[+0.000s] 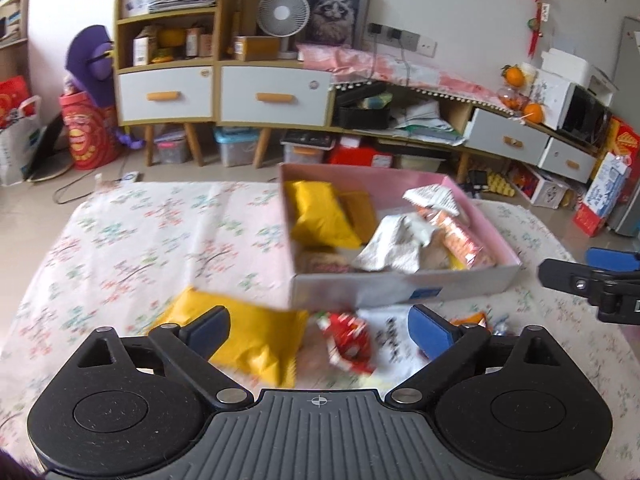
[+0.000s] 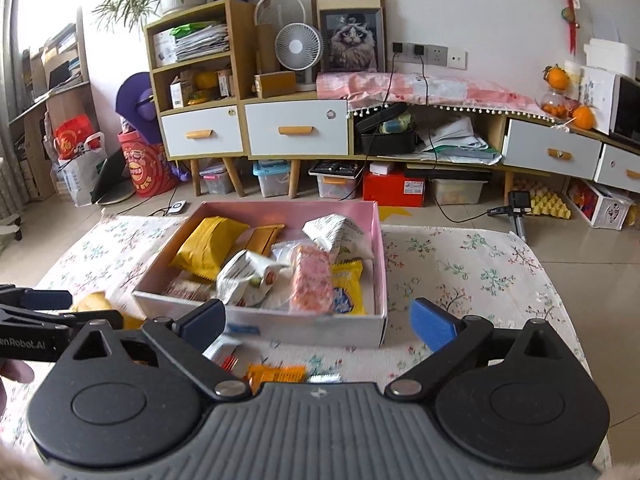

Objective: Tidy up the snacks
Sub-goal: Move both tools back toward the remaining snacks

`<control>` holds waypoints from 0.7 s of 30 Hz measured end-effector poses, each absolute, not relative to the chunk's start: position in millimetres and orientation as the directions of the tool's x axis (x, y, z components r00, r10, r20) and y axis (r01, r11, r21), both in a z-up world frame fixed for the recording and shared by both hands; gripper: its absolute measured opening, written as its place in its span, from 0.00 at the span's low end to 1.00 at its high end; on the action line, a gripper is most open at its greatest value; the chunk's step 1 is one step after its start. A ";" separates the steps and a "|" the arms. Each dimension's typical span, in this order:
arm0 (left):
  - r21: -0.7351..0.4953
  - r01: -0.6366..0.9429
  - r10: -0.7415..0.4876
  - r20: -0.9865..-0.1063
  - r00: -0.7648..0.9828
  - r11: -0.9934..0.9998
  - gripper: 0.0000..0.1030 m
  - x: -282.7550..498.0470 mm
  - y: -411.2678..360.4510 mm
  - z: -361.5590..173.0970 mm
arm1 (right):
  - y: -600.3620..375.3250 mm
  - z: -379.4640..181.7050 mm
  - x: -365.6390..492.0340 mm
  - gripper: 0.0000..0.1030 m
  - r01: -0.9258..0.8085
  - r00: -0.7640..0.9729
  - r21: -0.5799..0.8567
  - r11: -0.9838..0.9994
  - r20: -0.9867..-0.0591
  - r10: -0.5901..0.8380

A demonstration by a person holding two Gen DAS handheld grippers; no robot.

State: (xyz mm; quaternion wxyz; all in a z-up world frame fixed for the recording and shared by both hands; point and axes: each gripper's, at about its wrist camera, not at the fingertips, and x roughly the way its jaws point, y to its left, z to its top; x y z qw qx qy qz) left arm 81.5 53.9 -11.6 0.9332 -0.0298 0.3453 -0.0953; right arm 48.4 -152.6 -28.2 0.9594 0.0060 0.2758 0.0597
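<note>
My left claw [image 1: 318,326] is wide open and holds nothing. Under it on the table [image 1: 132,240] lie a yellow bag [image 1: 260,344] and a red snack pack [image 1: 348,340], and I touch neither one. My right claw [image 2: 318,322] is wide open too, with nothing in it. It hangs just in front of the pink box [image 2: 376,248], which sits on the table and is full of snacks. An orange packet [image 2: 276,374] lies on the table near the right claw.
</note>
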 end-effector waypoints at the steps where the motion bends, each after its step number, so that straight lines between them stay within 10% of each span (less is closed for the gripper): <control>1: -0.119 0.147 -0.189 -0.641 0.744 0.982 0.95 77.9 57.0 -12.5 | -151.8 -28.7 45.5 0.97 -0.114 0.841 0.043 0.993 -0.528 0.119; 21: 0.006 0.177 -0.127 -0.671 0.730 0.984 0.97 46.8 85.8 -47.4 | -113.0 -54.4 11.7 1.00 -0.258 0.807 -0.098 0.961 -0.568 0.159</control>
